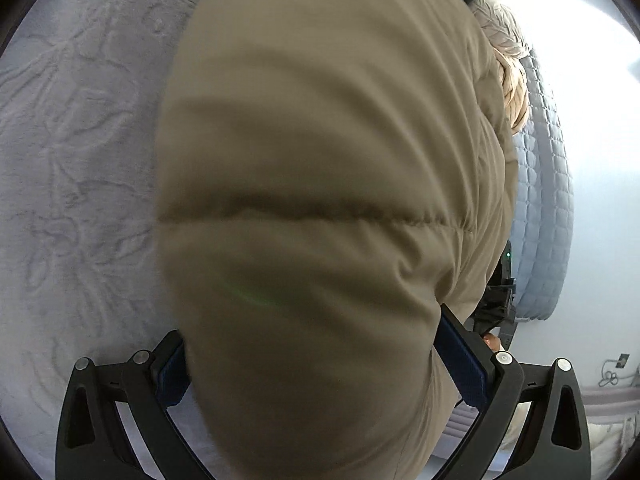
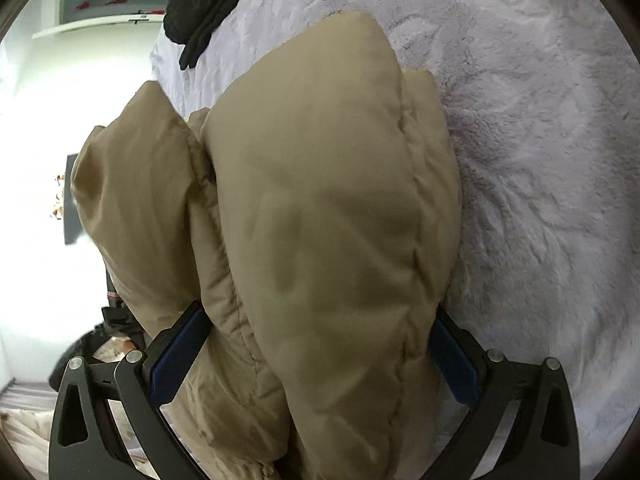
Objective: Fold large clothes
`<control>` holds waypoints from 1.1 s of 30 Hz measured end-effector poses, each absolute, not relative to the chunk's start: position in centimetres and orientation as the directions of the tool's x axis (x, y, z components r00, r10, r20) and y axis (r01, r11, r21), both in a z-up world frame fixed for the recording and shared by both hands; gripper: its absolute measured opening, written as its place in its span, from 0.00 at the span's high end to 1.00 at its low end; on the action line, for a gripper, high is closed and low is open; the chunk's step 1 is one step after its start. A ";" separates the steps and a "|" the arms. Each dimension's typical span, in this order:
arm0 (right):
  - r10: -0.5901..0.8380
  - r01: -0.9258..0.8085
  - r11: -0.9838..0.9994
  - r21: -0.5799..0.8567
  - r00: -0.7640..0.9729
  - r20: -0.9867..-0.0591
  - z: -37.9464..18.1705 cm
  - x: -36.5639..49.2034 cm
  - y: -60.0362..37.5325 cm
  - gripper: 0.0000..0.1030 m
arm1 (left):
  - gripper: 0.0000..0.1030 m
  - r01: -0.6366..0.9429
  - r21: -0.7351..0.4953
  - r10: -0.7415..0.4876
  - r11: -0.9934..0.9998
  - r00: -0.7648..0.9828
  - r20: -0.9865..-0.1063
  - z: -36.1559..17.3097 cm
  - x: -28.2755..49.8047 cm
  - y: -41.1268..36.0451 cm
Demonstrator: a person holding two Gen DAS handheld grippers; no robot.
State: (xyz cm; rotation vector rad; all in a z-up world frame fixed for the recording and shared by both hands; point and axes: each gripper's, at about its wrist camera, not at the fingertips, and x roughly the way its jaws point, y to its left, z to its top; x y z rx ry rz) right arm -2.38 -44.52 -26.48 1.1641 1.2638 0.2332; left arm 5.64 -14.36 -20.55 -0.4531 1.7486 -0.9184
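L gripper (image 1: 316, 344) & R gripper (image 2: 316, 340) both pinching tan puffer jacket (image 1: 320, 160), over fleece blanket (image 1: 80, 160)

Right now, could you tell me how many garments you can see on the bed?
2: the tan puffer jacket, gripped by both grippers over the lavender blanket, and a black garment at the blanket's far edge. Others may be hidden behind the jacket.

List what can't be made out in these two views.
- Left wrist: the jacket fills the middle, blurred, hiding the left gripper's fingertips and much of the blanket.
- Right wrist: the jacket covers the right gripper's fingertips; its lower part is cut off by the frame.
- Right wrist: dark garment, cut off at the top.
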 end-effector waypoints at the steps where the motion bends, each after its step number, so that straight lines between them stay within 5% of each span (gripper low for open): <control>1: 0.699 0.452 0.441 0.775 0.369 -0.613 -26.7 -2.3 -44.6 0.00 | 0.00 0.137 -0.756 -0.678 0.641 -0.361 -0.640 -20.4 5.5 -14.8; 4: 0.699 0.489 0.402 0.774 0.383 -0.605 -26.8 -2.7 -44.6 0.03 | 0.02 0.178 -0.717 -0.648 0.674 -0.322 -0.690 -19.3 4.8 -15.9; 11: 0.675 0.452 0.413 0.790 0.430 -0.599 -23.8 -3.9 -44.3 0.50 | 0.20 0.275 -0.698 -0.649 0.661 -0.258 -0.716 -16.0 3.7 -17.1; 20: 0.681 0.383 0.376 0.843 0.502 -0.532 -19.8 -2.5 -41.4 0.54 | 0.21 0.277 -0.757 -0.727 0.592 -0.221 -0.650 -11.9 5.6 -14.9; 33: 0.691 0.283 0.417 0.864 0.518 -0.504 -16.2 5.2 -29.5 0.54 | 0.21 0.323 -0.728 -0.740 0.605 -0.109 -0.664 -8.4 14.9 -0.2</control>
